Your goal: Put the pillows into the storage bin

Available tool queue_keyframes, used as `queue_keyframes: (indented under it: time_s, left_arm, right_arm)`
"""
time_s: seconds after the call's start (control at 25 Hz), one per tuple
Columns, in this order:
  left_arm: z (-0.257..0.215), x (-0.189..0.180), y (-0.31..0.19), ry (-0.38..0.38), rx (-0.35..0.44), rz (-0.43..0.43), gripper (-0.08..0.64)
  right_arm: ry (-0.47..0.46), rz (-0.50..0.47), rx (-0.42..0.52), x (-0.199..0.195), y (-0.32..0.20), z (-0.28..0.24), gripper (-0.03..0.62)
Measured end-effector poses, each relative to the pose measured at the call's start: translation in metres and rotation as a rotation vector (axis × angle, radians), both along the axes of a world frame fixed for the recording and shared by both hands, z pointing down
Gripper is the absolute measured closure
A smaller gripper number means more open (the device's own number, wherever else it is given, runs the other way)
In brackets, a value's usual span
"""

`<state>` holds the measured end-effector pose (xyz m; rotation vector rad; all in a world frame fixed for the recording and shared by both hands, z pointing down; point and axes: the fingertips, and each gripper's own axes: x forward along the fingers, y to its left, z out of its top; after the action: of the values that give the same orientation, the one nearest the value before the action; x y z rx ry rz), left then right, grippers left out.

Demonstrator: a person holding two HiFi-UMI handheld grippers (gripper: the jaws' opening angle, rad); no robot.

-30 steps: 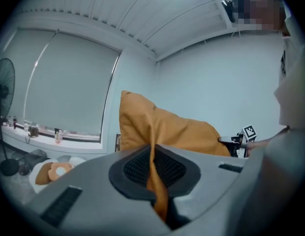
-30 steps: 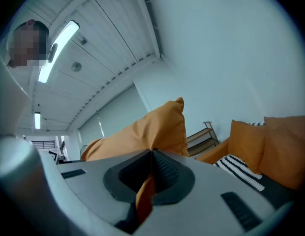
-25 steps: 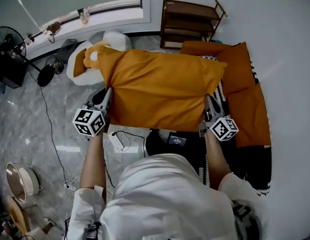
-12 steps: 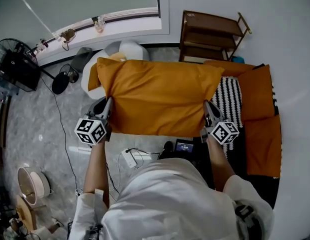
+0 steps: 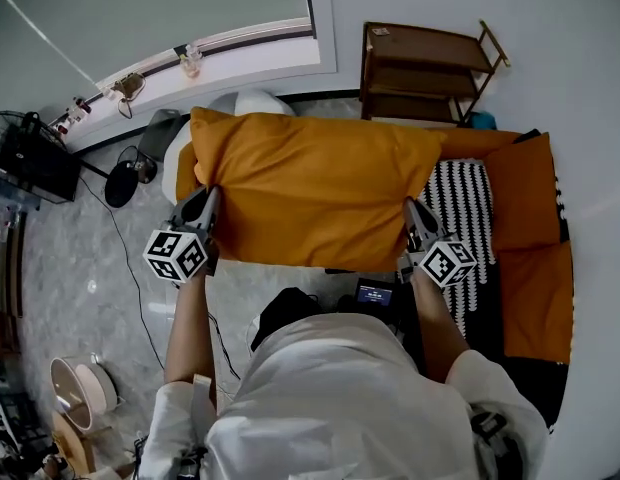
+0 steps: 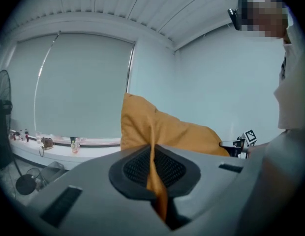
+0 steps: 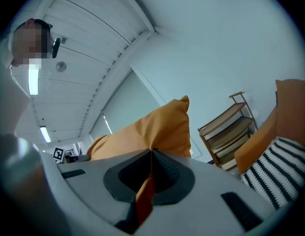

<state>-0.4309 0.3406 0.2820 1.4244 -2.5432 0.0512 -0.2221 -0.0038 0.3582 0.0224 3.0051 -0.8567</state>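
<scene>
- The large orange fabric pillow [image 5: 315,188] hangs in the air in front of the person. In the head view its long axis runs from 9 o'clock to 3 o'clock.
- The left gripper [image 5: 207,202] has its jaws pressed together on a pinch of orange cloth at the pillow's near 9 o'clock corner. The left gripper view shows the fold squeezed between the pads [image 6: 153,154], with the pillow rising toward 12 o'clock beyond them.
- The right gripper [image 5: 411,211] pinches the near 3 o'clock corner the same way. In the right gripper view the fabric is clamped between the closed jaws [image 7: 150,157], and the pillow's body lies ahead toward 12 o'clock.
- Each hand holds one end, so neither is nearer and the pillow must travel broadside, both grippers together.
- More orange cushions [image 5: 525,203] lie on black-and-white striped cloth [image 5: 460,193] at 3 o'clock, beside a dark wooden shelf [image 5: 422,66] at 1 o'clock.
- No storage bin can be picked out. A white rounded thing [image 5: 252,102] peeks out behind the pillow at 11 o'clock, but I cannot tell what it is.
</scene>
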Motion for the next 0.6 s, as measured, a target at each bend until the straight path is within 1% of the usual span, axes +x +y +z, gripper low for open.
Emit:
queue_keyframes:
  time_s: [0.16, 0.28, 0.4, 0.6]
  left_arm:
    - [0.004, -0.033, -0.021, -0.014, -0.007, 0.051, 0.543]
    - [0.012, -0.059, -0.065, -0.012, -0.009, 0.106, 0.543]
    - [0.023, -0.093, -0.115, 0.01, -0.021, 0.218, 0.543]
    - [0.042, -0.161, -0.166, 0.069, -0.053, 0.409, 0.545]
  right_arm:
    - [-0.005, 0.044, -0.018, -0.011, -0.005, 0.011, 0.56]
    - [0.007, 0.085, -0.031, -0.013, -0.028, 0.024, 0.56]
    - [0.037, 0.181, -0.046, -0.012, -0.045, 0.035, 0.56]
    - [0.09, 0.366, -0.105, -0.03, -0.036, 0.048, 0.56]
